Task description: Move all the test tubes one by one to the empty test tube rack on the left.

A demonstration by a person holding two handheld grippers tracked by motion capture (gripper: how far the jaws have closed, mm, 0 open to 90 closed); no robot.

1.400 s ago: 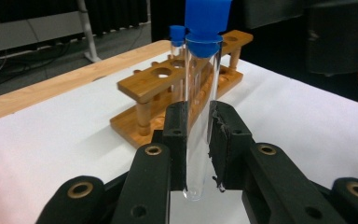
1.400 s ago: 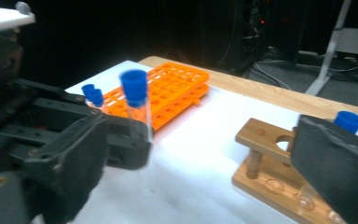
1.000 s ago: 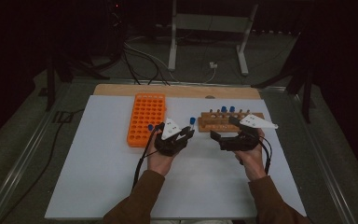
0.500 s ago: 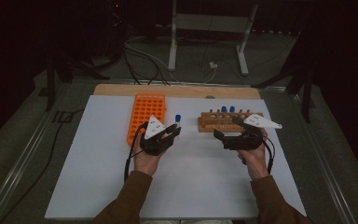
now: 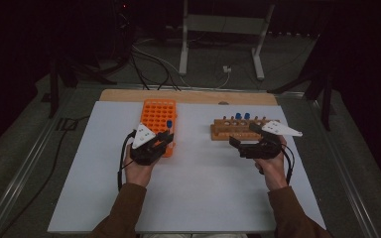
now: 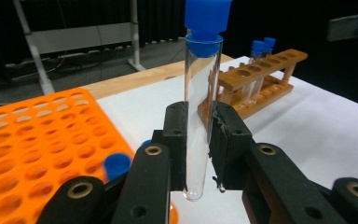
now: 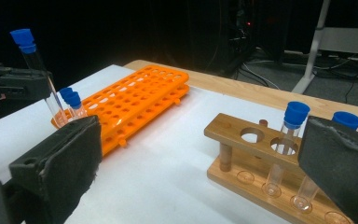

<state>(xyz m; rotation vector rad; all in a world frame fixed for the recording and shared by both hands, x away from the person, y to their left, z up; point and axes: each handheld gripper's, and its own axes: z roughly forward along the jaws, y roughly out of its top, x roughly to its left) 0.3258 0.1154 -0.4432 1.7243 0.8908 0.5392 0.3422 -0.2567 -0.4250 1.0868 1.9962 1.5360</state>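
At the white surface (image 5: pixel 193 198), my left tongs (image 6: pixel 198 135) pinch a clear tube (image 6: pixel 200 107) with a blue cap, holding it upright between the two black pads. In the high view the left tongs (image 5: pixel 164 139) sit at about nine o'clock from the middle of the surface, their tips over the near right corner of the orange rack (image 5: pixel 158 119), and the tube's cap (image 5: pixel 169 123) shows just above that corner. The left tongs' own view has the rack (image 6: pixel 37 144) lying at eight o'clock of the tube, with one blue-capped tube (image 6: pixel 116 164) already standing in it near the jaws.

My right tongs (image 5: pixel 240 145) rest at three o'clock of the surface, jaws spread wide and pinching nothing. They point left, just in front of the wooden rack (image 5: pixel 238 130). In the right tongs' view two blue-capped tubes (image 7: pixel 286 140) stand in that wooden rack (image 7: pixel 242 135), between the spread pads, while the orange rack (image 7: pixel 140 100) lies at ten o'clock, well apart from it.
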